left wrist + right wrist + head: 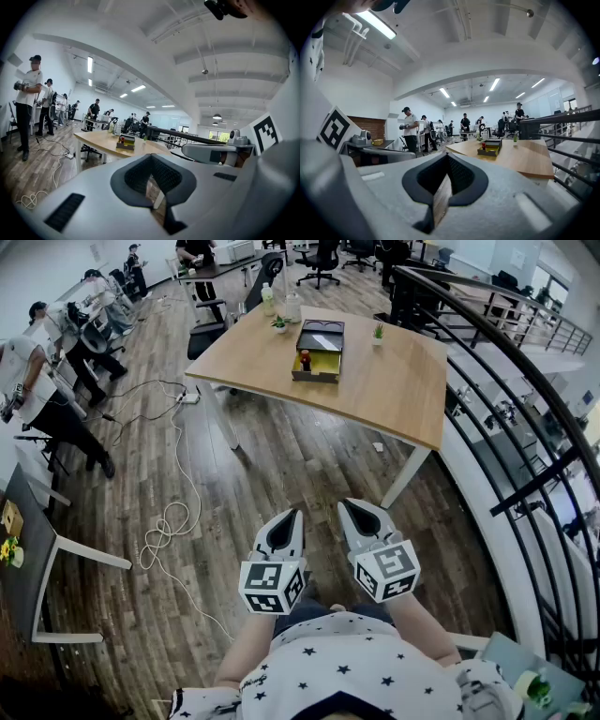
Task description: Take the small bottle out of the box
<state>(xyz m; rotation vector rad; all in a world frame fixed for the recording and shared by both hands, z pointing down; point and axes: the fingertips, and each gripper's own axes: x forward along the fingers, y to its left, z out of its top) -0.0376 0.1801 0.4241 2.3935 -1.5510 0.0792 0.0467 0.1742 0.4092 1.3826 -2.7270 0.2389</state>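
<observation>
Wooden table [394,381] stands well ahead, carrying the open box [319,345] with the small bottle [305,360] upright inside. Left claw [289,517] and right claw [349,509] are both clenched, empty. The approach seems unstarted; next, close in and release 1 claw.

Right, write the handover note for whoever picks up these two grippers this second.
Left gripper: shut, empty.
Right gripper: shut, empty.
Both are held low in front of the person, well short of the light wooden table.
The small red-capped bottle stands in the open dark box with yellow interior, on that table.
Done: nothing; the bottle is untouched.
Left: walk up, open one gripper, grasp the bottle, lift it clear of the box.
</observation>
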